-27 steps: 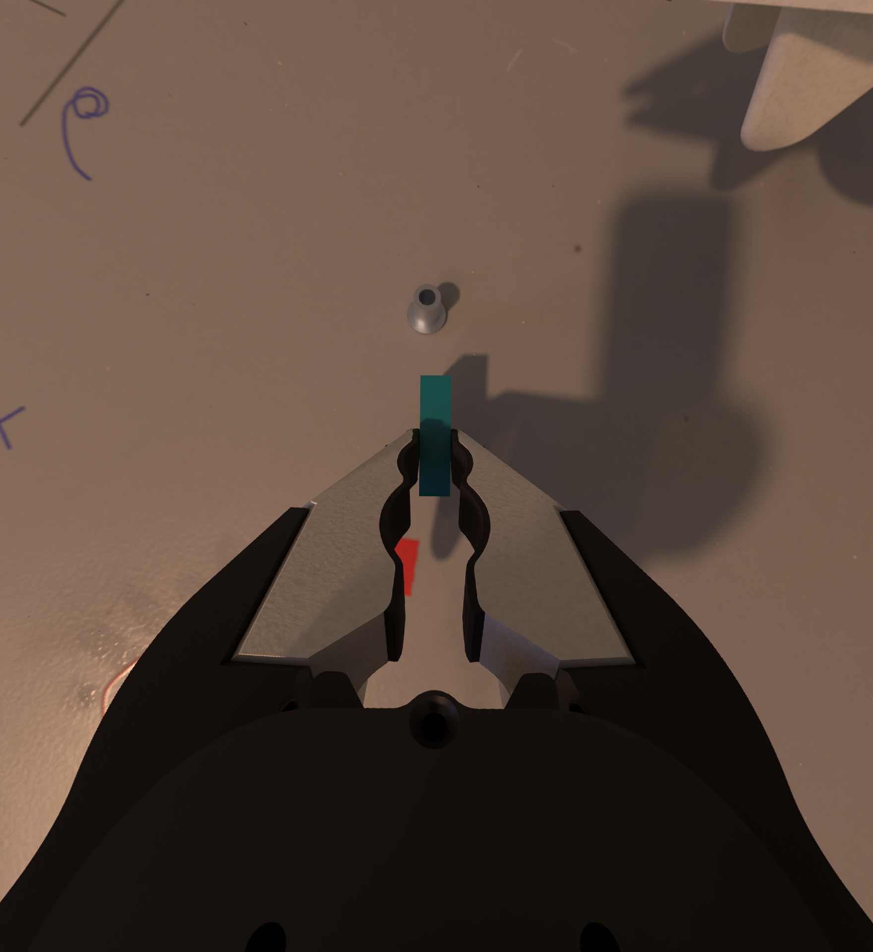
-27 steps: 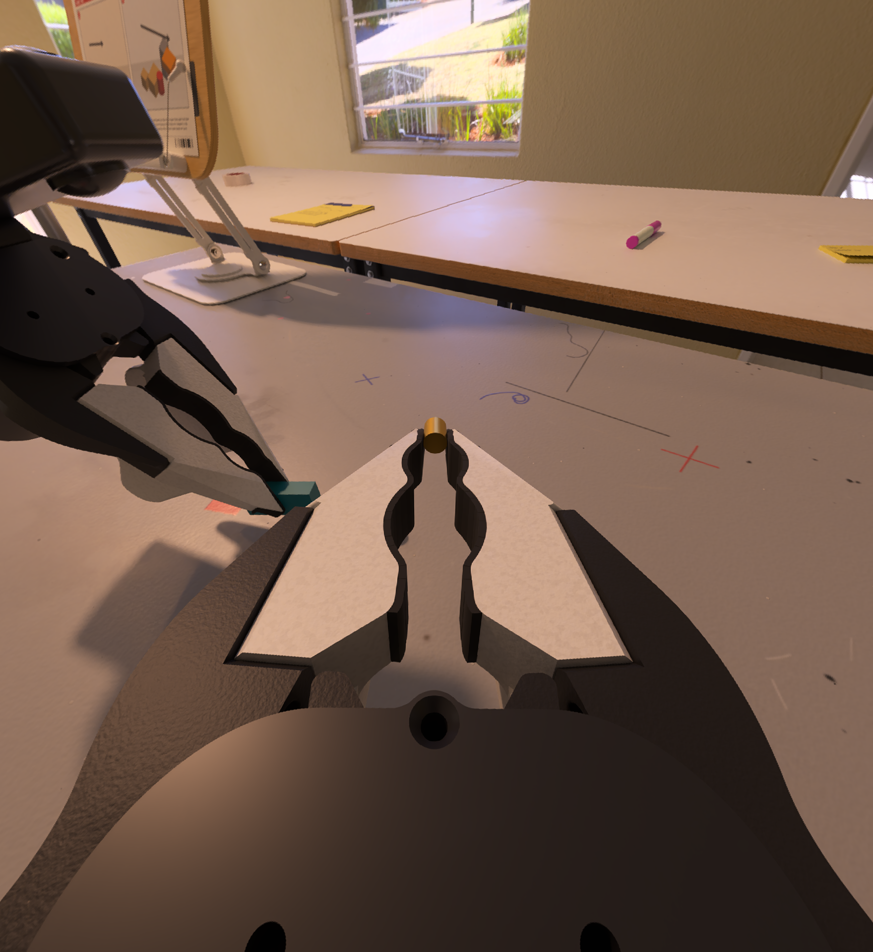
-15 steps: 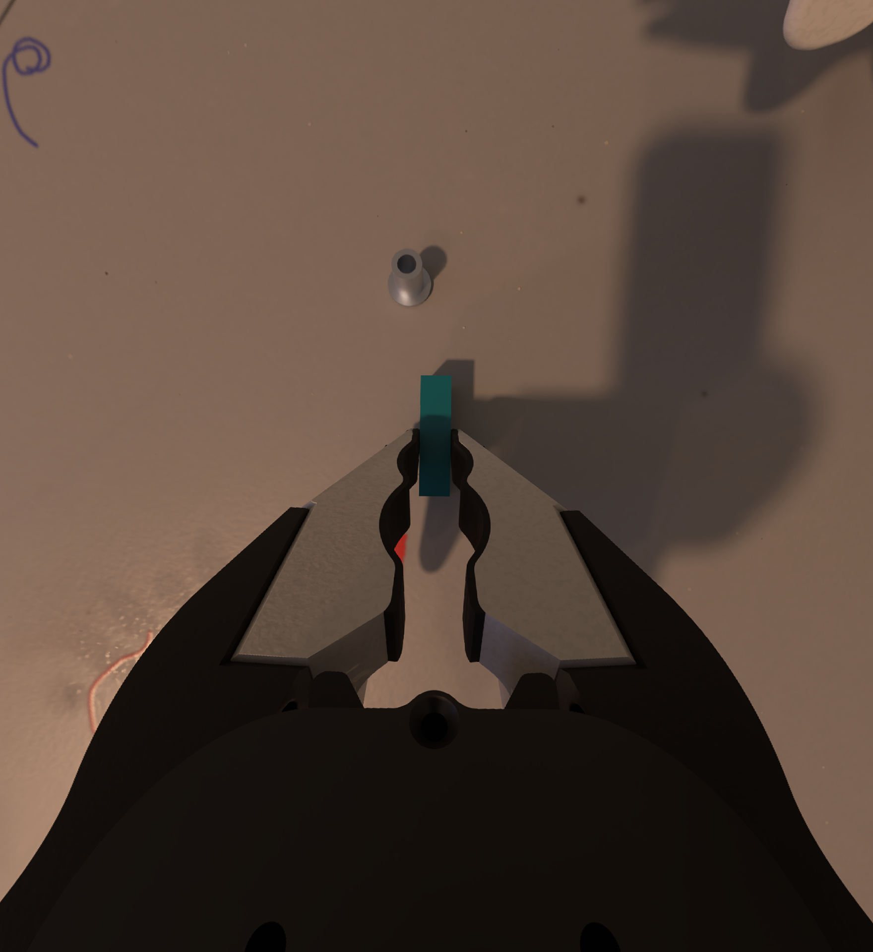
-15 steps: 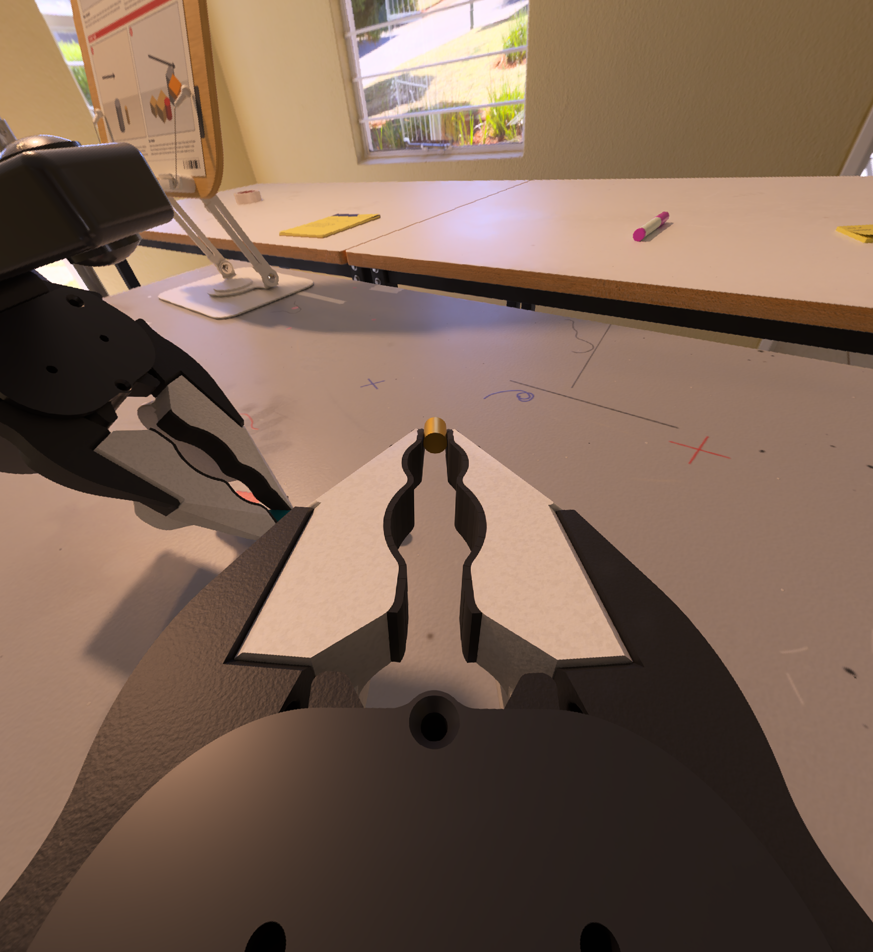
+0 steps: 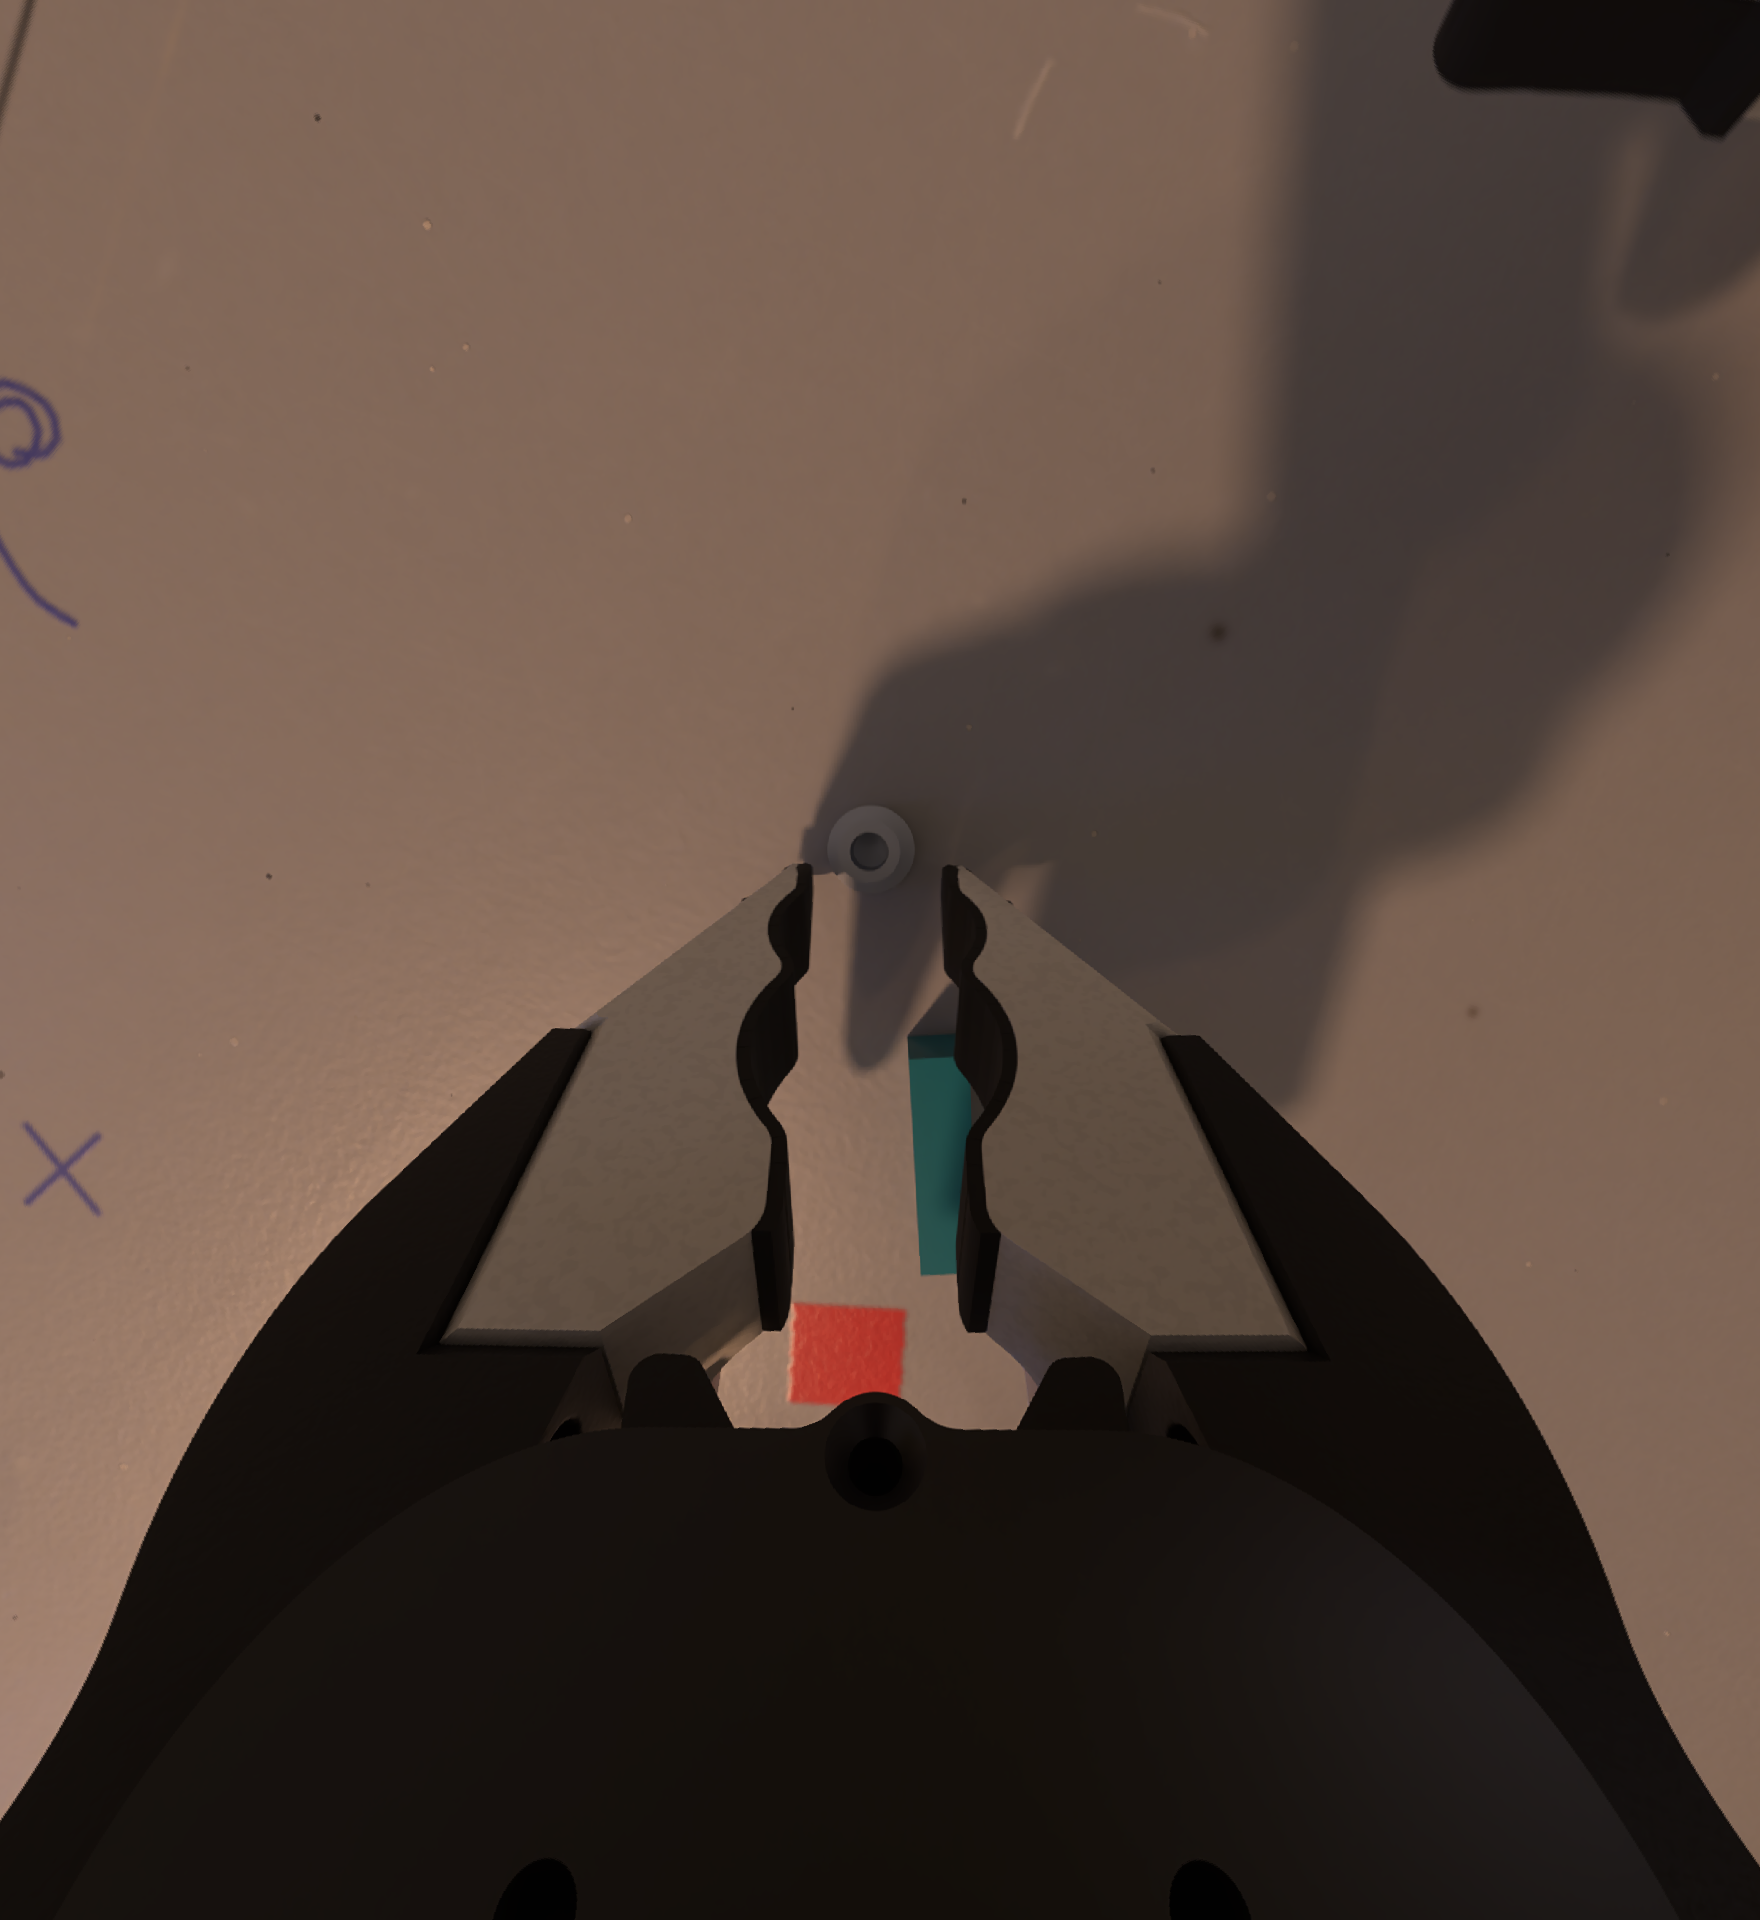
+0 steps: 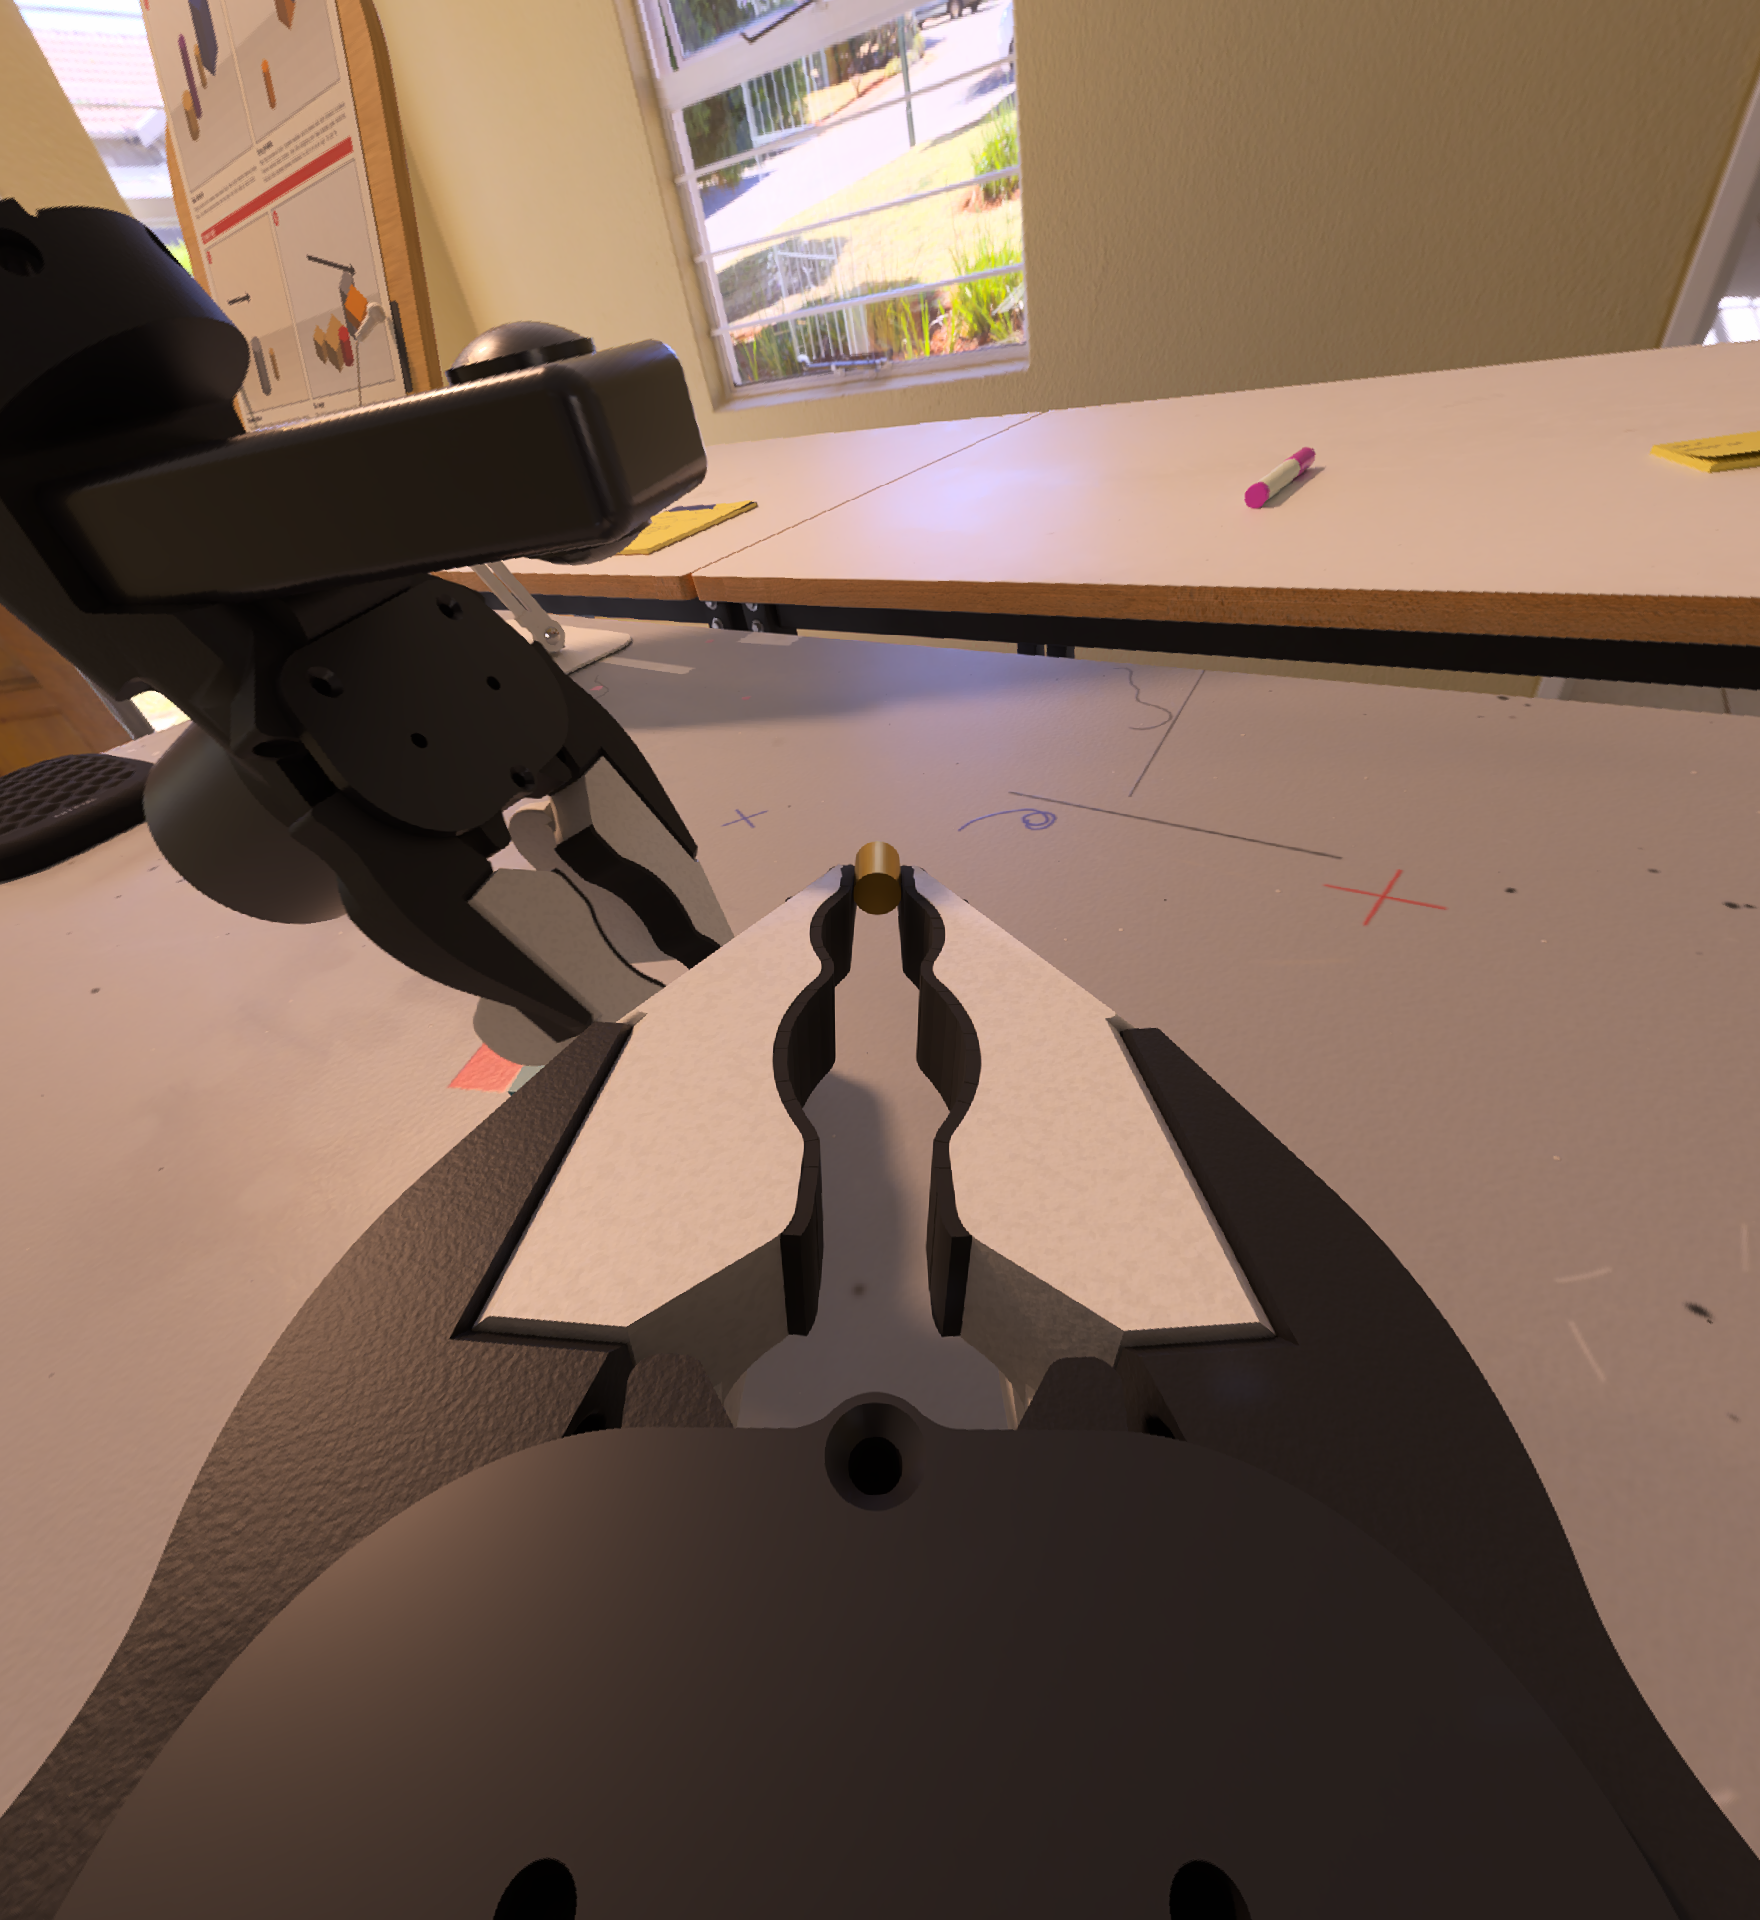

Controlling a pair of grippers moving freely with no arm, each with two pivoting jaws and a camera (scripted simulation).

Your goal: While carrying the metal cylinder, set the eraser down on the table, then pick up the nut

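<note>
In the left wrist view my left gripper (image 5: 876,878) is open and points down at the table. The small grey nut (image 5: 870,850) lies on the table just beyond its fingertips, in line with the gap. The teal eraser (image 5: 936,1153) lies on the table below the gripper, partly hidden by the right finger. In the right wrist view my right gripper (image 6: 876,888) is shut on the brass-coloured metal cylinder (image 6: 877,877) at its tips, above the table. The left gripper (image 6: 585,935) also shows there, at left, tips near the table.
A red square patch (image 5: 847,1353) lies on the table under the left gripper. Pen marks, a blue cross (image 5: 62,1170) and a red cross (image 6: 1383,898), mark the table. A second table (image 6: 1271,540) behind holds a pink marker (image 6: 1279,478) and yellow pads.
The left gripper has opened and let go of the eraser, which now lies on the table. It has moved forward so the nut sits at its fingertips. The right gripper still holds the cylinder.
</note>
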